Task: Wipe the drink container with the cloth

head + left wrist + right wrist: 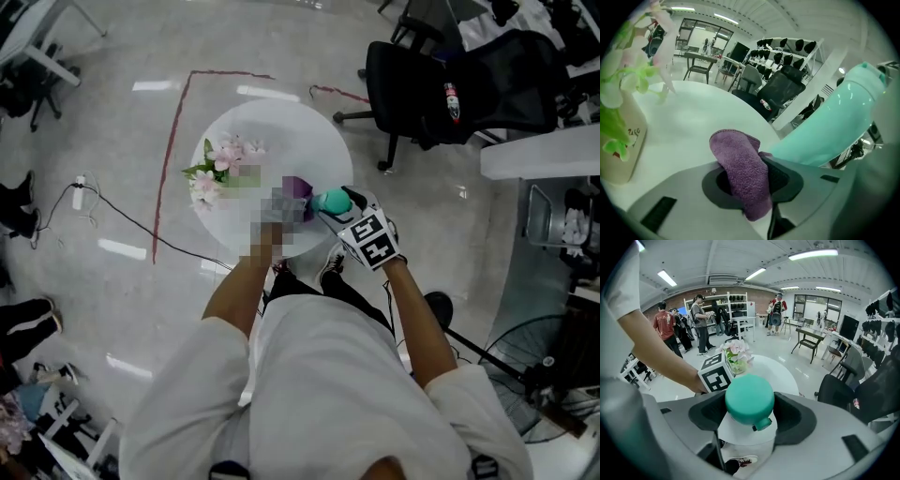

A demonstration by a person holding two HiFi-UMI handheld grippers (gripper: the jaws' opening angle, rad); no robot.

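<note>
The right gripper (750,414) is clamped across the teal drink container (749,399). I judge this is to steady it and leave its flank free for wiping. The left gripper (752,183) is closed on a fold of purple cloth (740,164), with the container just beside it at two o'clock. Both are over the five o'clock edge of the round white counter (281,131), and a vase of flowers (217,171) stands at nine. Around it lie a glossy floor (112,112) with a red tape line (169,159), and a black office chair (450,84) at two o'clock.
</note>
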